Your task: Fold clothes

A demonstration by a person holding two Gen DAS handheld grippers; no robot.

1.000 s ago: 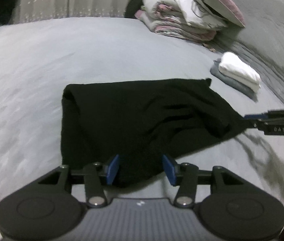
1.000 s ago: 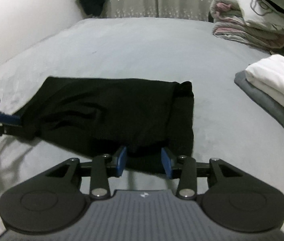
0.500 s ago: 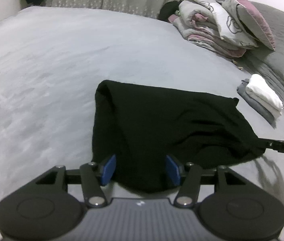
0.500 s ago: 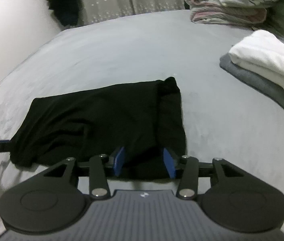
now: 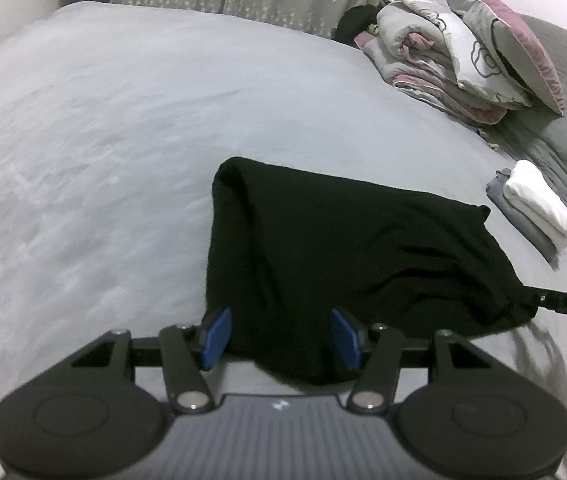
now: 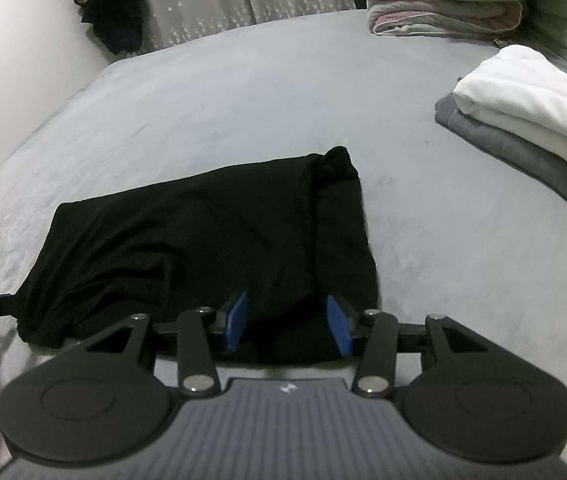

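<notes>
**Black cloth lies sideways between two tongs**

The black garment [image 5: 347, 256] lies on the grey bed [image 5: 123, 152]. Its long side runs left to right, from one set of tongs to the other. Its near edge hangs toward the cameras. The left tongs [image 5: 281, 338] sit at the garment's left near corner. The right tongs [image 6: 288, 322] sit at its right near corner. Each hand is close to its own corner, so both are just as near.

Both sets of tongs stand apart. Cloth lies between the blue pads [image 5: 215, 336], but the pads do not seem to squeeze it.

The garment looks soft, bunched and wrinkled, already doubled over once. It likely needs one more fold.

Beyond the garment's right end sits a pile of folded clothes [image 6: 523, 120]. Farther past the garment, rolled blankets [image 5: 443, 72] and a pillow [image 5: 499, 40] rest.
</notes>
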